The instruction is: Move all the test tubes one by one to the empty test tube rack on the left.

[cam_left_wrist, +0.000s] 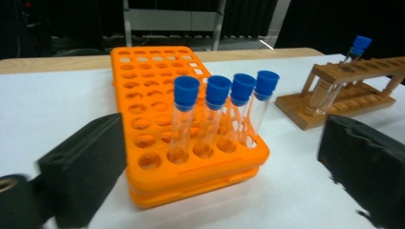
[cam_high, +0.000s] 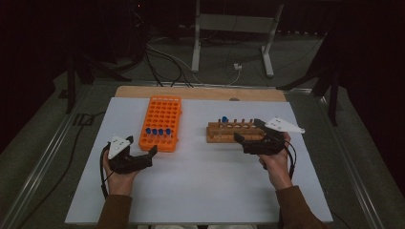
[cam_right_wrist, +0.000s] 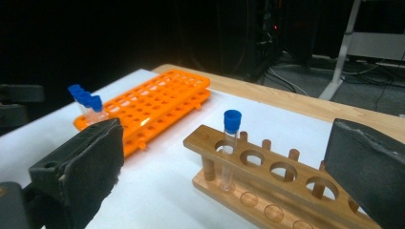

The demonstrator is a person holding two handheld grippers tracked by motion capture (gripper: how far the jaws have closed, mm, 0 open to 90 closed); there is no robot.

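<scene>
An orange tube rack (cam_high: pixel 160 121) lies left of centre on the white tabletop, with several clear blue-capped tubes (cam_high: pixel 157 131) upright in its near row. To its right stands a wooden rack (cam_high: pixel 231 131) holding one blue-capped tube (cam_high: pixel 224 119) at its left end. My left gripper (cam_high: pixel 138 151) is open and empty just in front of the orange rack (cam_left_wrist: pixel 143 95), its jaws spread to either side of the tubes (cam_left_wrist: pixel 219 114). My right gripper (cam_high: pixel 247 130) is open and empty at the wooden rack's (cam_right_wrist: pixel 267 186) right end, apart from the single tube (cam_right_wrist: pixel 230 143).
The white tabletop (cam_high: pixel 191 191) ends at a strip of bare wood (cam_high: pixel 200 92) at the far side. Beyond it on the floor are cables (cam_high: pixel 162 62) and a metal stand's legs (cam_high: pixel 229 38). Metal rails run along both sides.
</scene>
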